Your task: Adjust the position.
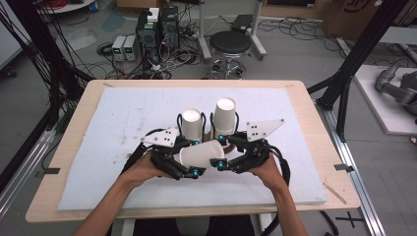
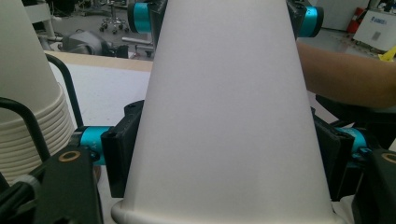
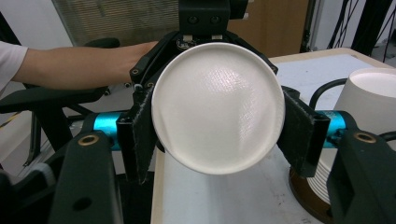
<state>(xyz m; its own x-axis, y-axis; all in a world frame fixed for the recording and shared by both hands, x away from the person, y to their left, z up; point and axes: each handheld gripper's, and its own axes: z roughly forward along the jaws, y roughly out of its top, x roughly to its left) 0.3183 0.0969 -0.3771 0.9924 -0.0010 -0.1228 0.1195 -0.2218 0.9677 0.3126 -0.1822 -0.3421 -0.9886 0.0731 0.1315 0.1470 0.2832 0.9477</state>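
A white paper cup [image 1: 199, 155] lies on its side just above the white mat, held between both grippers. My left gripper [image 1: 195, 157] is shut on it near the wide rim; in the left gripper view the cup [image 2: 224, 116] sits between the pads of my left gripper [image 2: 224, 154]. My right gripper [image 1: 219, 151] is shut on its narrow end. The right gripper view faces the cup's round base [image 3: 217, 107], clamped by the black pads of my right gripper [image 3: 217, 135]. Two upside-down cup stacks [image 1: 192, 123] [image 1: 224, 118] stand just behind.
A white mat [image 1: 123, 128] covers the wooden table [image 1: 314, 123]. One cup stack [image 2: 28, 116] rises close at the left in the left gripper view; the other stack [image 3: 364, 112] stands at the right in the right gripper view. A stool [image 1: 230, 44], cables and equipment lie on the floor beyond.
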